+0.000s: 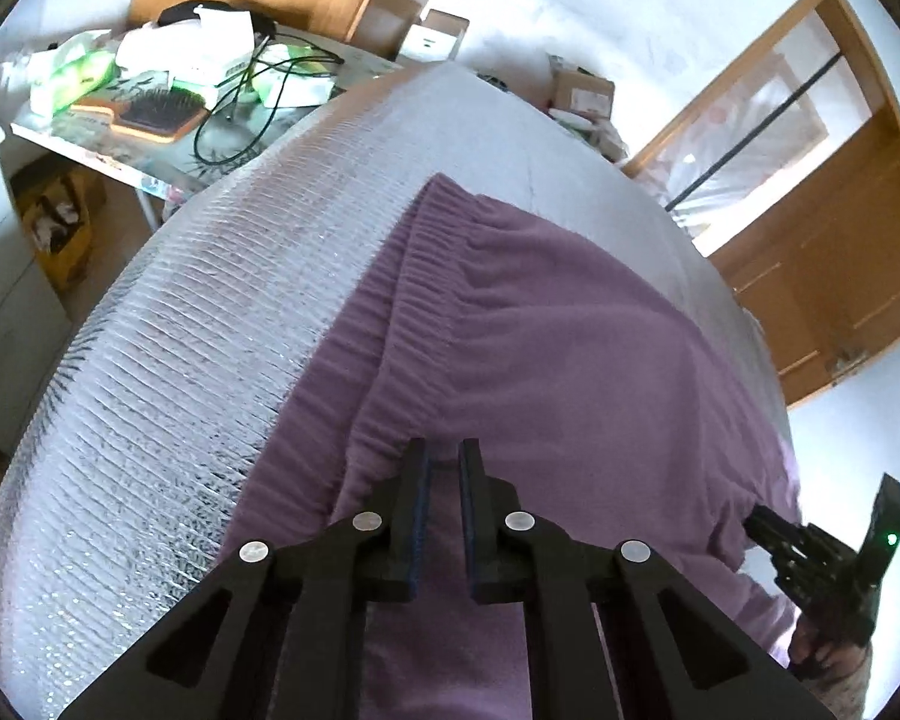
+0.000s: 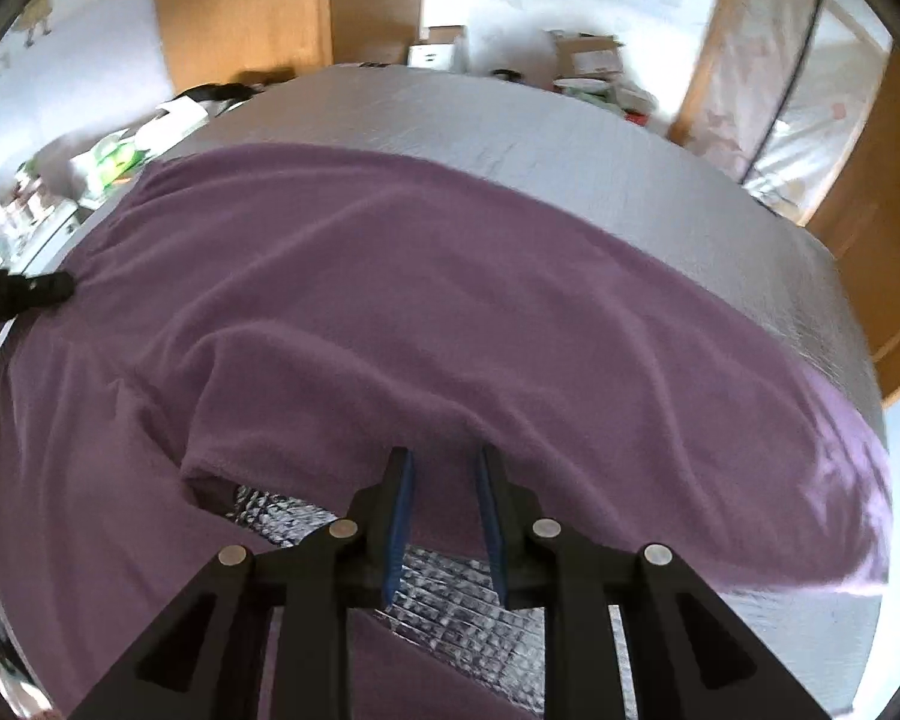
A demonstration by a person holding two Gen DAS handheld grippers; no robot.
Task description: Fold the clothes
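Purple trousers (image 1: 570, 330) run twelve to six under your left gripper (image 1: 444, 450), barely parted on the waistband, right gripper (image 2: 444, 456) seemingly likewise.

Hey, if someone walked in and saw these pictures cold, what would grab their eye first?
The big purple fleece garment spread across the silvery quilted table cover, with its gathered elastic waistband along the garment's left edge in the left wrist view. Next, the two black grippers: the left gripper set at the waistband end, the right gripper at the garment's near edge. Beyond, a cluttered side table stands at upper left.
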